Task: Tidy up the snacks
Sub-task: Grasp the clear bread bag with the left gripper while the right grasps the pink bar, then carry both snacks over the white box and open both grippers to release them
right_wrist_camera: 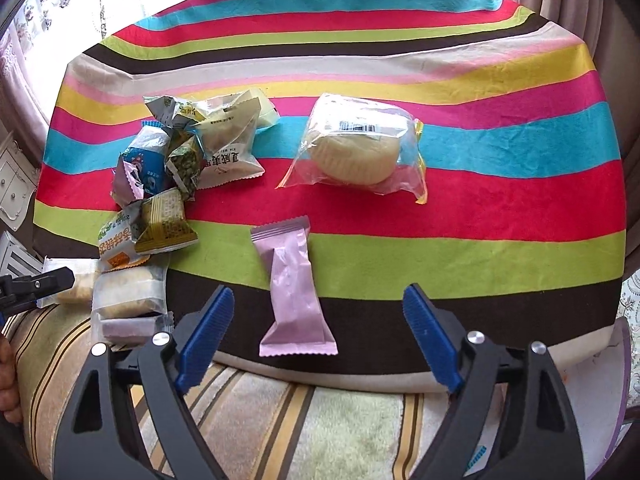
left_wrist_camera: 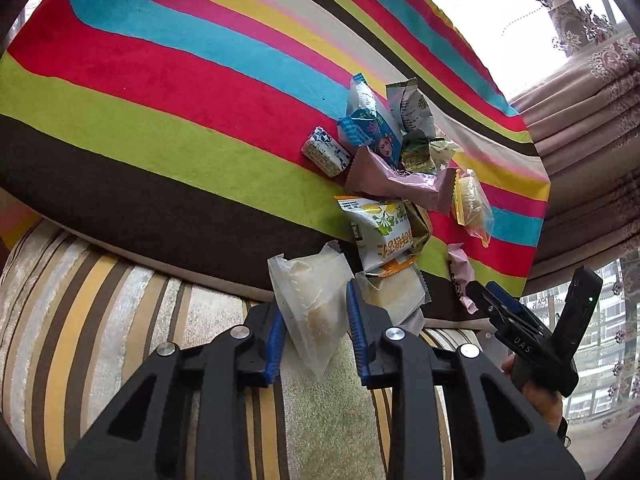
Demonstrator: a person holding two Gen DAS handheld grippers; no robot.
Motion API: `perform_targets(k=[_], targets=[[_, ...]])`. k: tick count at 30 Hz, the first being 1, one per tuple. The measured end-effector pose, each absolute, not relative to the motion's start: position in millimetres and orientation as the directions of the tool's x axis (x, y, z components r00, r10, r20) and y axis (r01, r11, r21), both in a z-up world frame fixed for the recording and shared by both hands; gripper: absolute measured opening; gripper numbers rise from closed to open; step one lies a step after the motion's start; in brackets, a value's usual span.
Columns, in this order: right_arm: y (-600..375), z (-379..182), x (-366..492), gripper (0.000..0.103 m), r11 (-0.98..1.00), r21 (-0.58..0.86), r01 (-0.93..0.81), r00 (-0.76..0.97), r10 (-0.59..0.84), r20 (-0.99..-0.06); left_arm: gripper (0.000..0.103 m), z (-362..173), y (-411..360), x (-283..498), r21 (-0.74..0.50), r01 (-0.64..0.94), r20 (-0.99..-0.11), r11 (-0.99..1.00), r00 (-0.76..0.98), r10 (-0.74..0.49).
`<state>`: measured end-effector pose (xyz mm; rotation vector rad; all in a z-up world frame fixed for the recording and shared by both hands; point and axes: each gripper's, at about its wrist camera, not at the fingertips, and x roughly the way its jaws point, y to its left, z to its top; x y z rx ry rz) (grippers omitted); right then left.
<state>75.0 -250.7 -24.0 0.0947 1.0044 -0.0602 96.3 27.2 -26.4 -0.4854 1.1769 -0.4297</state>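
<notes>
The step in hand looks like sorting the loose snacks out of the heap: the left gripper (left_wrist_camera: 316,320) is clamped on a clear packet (left_wrist_camera: 310,300) holding a pale, crumbly cake, lifted at the near edge of the striped cloth (left_wrist_camera: 168,92), just in front of the pile of snacks (left_wrist_camera: 384,152). The right gripper (right_wrist_camera: 316,336) stands wide apart and holds nothing, its ribbed blue pads (right_wrist_camera: 204,332) flanking a pink wrapper (right_wrist_camera: 294,292) that lies flat across the green and brown stripes at the cloth's near edge. Beyond it, well apart from the heap, a round pale bun in a clear bag (right_wrist_camera: 356,152) sits alone on the red and blue stripes. The next move probably calls for carrying the held packet to a bare part of the cloth, while the right gripper closes on the pink wrapper. The packets are thin crinkly film with saw-toothed ends, likely slippery; the cloth is soft and plush; the striped cushion (right_wrist_camera: 320,420) below is velvety.
</notes>
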Motion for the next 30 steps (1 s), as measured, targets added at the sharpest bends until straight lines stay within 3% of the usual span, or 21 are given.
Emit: perform_targets(k=[2,9,11,21,30], targets=[[-251,-27,81,0.069,0.994,0.054,0.093,0.528,-0.003,-0.85,0.021,-26,29,95,-0.577,0.067,-0.756,0.814,0.334,-0.563],[-251,-35,91,0.041,0.993,0.08,0.089,0.507,0.024,-0.862,0.016,-21,32,88,-0.584,0.061,-0.74,0.81,0.369,-0.562],[-253,-34,90,0.025,0.991,0.092,0.093,0.511,0.032,-0.859,0.015,-19,34,85,-0.585,0.055,-0.737,0.809,0.381,-0.558],[-259,-26,69,0.022,0.985,0.142,0.096,0.559,0.065,-0.827,0.015,-6,38,73,-0.558,0.053,-0.733,0.828,0.437,-0.521],[-272,-13,38,0.022,0.972,0.19,0.136,0.606,0.07,-0.792,0.015,17,20,60,-0.441,0.068,-0.74,0.895,0.536,-0.405]])
